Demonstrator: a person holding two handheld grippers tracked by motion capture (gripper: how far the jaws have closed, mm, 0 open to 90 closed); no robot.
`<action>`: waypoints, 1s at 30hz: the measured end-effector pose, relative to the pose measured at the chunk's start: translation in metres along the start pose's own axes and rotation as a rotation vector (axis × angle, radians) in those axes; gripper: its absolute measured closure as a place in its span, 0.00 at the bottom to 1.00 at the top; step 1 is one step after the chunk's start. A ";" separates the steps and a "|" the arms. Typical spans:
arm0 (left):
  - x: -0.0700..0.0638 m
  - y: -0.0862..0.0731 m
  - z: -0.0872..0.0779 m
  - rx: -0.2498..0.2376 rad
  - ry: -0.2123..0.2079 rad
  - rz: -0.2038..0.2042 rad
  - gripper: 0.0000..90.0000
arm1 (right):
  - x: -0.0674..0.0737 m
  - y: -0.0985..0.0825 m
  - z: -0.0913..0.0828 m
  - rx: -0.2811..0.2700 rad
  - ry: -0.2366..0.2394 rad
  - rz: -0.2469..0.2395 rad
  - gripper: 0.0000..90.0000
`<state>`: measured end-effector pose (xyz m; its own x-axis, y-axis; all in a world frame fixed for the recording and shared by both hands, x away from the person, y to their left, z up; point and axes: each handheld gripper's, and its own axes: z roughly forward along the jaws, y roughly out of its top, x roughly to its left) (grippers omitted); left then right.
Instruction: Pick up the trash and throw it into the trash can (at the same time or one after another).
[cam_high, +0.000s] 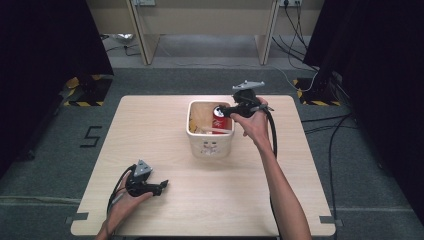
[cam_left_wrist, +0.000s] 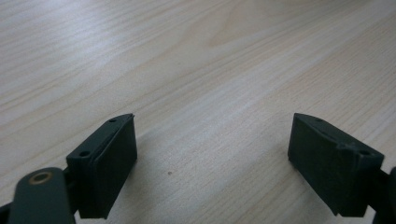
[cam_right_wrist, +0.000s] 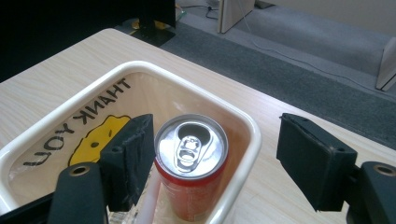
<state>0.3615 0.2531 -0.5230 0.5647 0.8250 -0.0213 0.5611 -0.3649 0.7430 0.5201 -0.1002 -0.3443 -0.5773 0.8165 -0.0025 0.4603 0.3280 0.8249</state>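
The left tool (cam_high: 162, 185) rests low over the bare desk (cam_high: 165, 130), its jaws apart and empty. In the white tub (cam_high: 210, 145) a red can (cam_right_wrist: 191, 177) stands upright. The right tool (cam_high: 223, 108) hangs above it, jaws apart, not pressing it. The can seems just placed; next, I think, the right tool should lift clear.

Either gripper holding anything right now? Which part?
Nothing is held. The right gripper is open above the red can standing in the white bin, its fingers not pressing it. The left gripper is open over the bare table.
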 end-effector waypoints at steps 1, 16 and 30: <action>0.000 0.000 0.000 0.000 0.000 0.000 0.16 | -0.001 0.000 -0.002 -0.004 -0.003 -0.003 0.31; 0.000 0.000 0.000 0.000 0.000 0.000 0.16 | -0.009 -0.012 -0.019 -0.017 -0.018 -0.006 0.24; 0.000 0.000 0.000 -0.001 0.001 0.000 0.16 | -0.019 -0.029 -0.035 -0.026 -0.029 -0.004 0.22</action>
<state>0.3615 0.2530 -0.5232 0.5643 0.8253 -0.0207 0.5603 -0.3644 0.7438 0.4940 -0.1418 -0.3485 -0.5589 0.8290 -0.0219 0.4403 0.3190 0.8393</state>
